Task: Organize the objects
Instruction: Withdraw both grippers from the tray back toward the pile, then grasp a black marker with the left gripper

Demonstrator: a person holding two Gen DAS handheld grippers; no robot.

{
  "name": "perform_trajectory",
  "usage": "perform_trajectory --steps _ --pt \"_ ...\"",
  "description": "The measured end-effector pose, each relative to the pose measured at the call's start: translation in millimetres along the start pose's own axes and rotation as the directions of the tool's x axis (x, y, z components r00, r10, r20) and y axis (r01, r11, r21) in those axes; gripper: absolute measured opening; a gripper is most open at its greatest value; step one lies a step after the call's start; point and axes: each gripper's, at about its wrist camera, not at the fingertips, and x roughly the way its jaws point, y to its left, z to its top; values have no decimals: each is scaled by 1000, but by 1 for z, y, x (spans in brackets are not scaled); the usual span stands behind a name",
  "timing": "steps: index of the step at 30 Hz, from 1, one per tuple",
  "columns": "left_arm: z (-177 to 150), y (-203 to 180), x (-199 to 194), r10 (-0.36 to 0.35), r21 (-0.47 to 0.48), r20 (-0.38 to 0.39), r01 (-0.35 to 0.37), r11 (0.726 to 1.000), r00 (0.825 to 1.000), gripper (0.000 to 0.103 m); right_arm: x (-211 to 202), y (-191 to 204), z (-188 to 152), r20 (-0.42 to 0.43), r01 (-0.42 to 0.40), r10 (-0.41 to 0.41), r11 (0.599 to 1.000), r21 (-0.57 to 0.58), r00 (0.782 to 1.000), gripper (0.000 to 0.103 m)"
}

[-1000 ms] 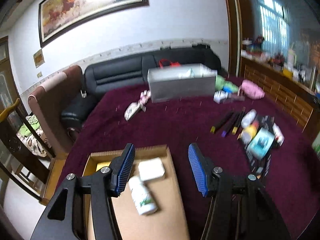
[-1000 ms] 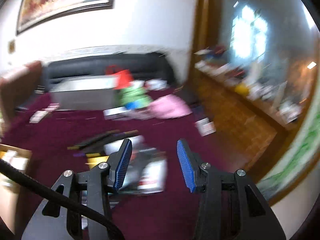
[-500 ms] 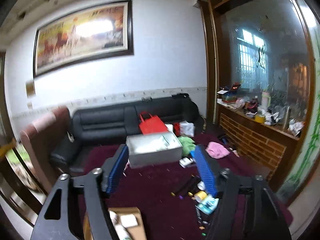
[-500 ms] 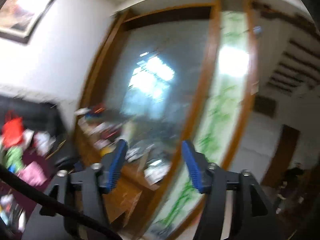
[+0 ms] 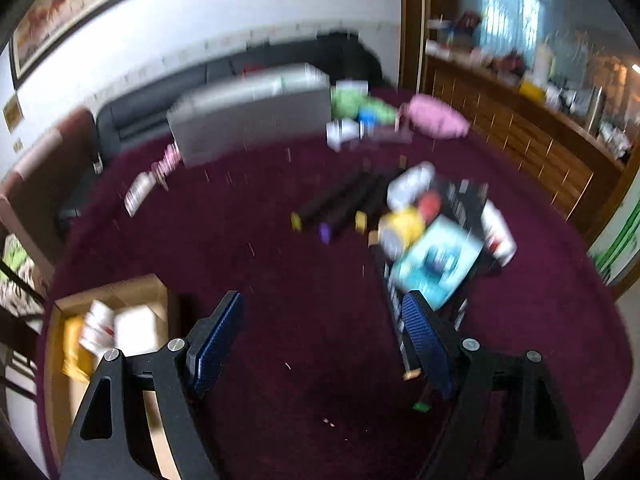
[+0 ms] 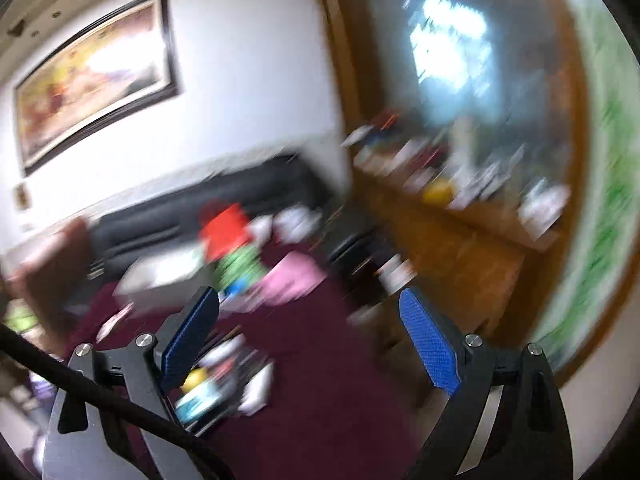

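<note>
Objects to sort lie in a loose pile (image 5: 436, 236) on the maroon-covered table (image 5: 280, 240): dark markers with coloured caps (image 5: 340, 208), a teal box (image 5: 438, 264), a white bottle (image 5: 496, 232). Cardboard box (image 5: 116, 296) at the near left corner already holds a few items, likely the collecting spot. Left gripper (image 5: 326, 340) hovers above bare cloth between box and pile, fingers wide, empty. Right gripper (image 6: 316, 344) raised, aimed past the table's far edge, fingers wide, empty. Heavy blur.
</note>
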Motion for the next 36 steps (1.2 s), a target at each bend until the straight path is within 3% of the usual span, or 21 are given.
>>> perform_trajectory --steps 3,6,10,21,26,27,29,31,32,36 --pt "-17 -18 19 16 12 -32 -15 1000 999 76 45 22 -62 -111 -114 117 993 27 987 92" --pt "-18 -18 31 33 19 -46 -32 999 998 75 85 35 -112 -229 -203 221 974 101 948 92" --pt "-16 -18 41 19 8 -68 -19 1000 997 75 93 38 -144 -303 -210 252 964 162 919 92" --pt "0 -37 63 18 18 -82 -17 1000 996 75 95 27 -142 -320 -191 237 967 168 917 92" --pt "-10 -44 71 -4 43 -126 10 999 992 75 108 30 -150 -341 -199 248 965 173 907 92" --pt "-13 -45 72 -8 43 -122 13 999 992 73 108 30 -151 -345 -201 252 964 176 904 92" --pt "-13 -43 71 -31 26 -117 34 999 993 58 109 31 -152 -347 -202 252 964 175 903 92" --pt "-8 -42 71 -54 14 -119 56 998 991 22 109 31 -153 -352 -202 251 965 170 902 92" --pt "-7 -43 71 -59 22 -120 62 998 991 15 109 32 -154 -354 -201 250 965 170 901 92" --pt "-10 -41 69 -88 19 -114 91 996 990 11 113 33 -158 -369 -204 255 964 171 894 92"
